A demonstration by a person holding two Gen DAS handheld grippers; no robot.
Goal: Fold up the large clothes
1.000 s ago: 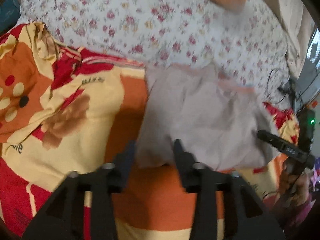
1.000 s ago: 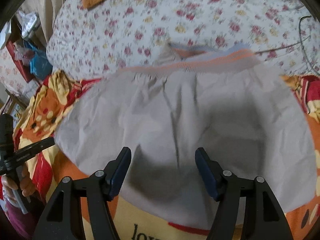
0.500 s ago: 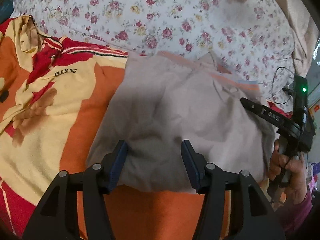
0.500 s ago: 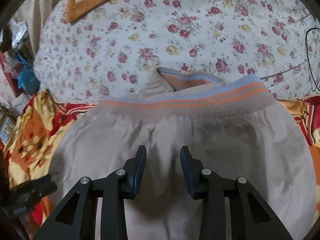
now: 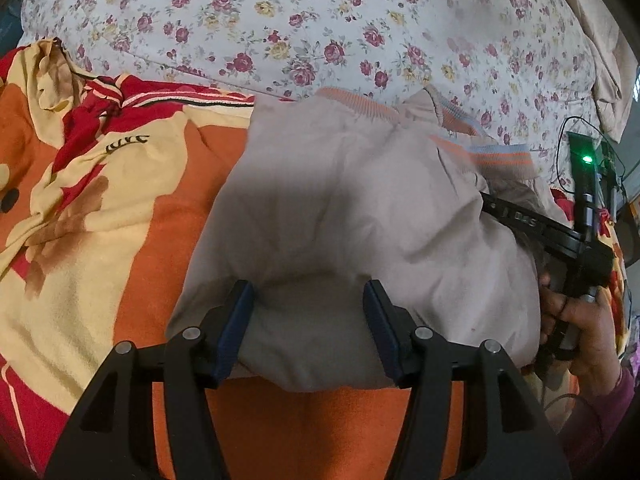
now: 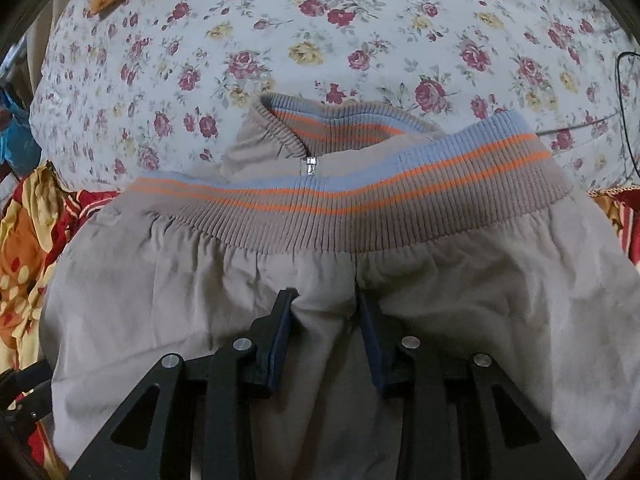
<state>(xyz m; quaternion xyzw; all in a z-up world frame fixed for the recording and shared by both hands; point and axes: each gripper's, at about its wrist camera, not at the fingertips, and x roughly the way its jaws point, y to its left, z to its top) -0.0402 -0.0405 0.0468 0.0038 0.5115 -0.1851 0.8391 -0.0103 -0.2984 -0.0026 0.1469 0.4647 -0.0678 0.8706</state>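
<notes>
While both grippers bear down on it, the beige jacket point(image 6: 460, 292) lies bunched on the orange blanket point(image 5: 168, 208).
Left gripper point(image 5: 308, 300) stands about half open, near edge of cloth between its 2 pads, having just been opening; right gripper point(image 6: 326, 304) has just been closing, and pinches a ridge of fabric below the striped ribbed hem point(image 6: 380, 200).

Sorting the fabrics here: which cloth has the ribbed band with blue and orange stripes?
The beige jacket under the right gripper; the floral sheet and orange-red blanket have printed patterns, no ribbing.

L gripper point(image 5: 308, 292) agape, R gripper point(image 6: 326, 304) narrowed, both pitched down
</notes>
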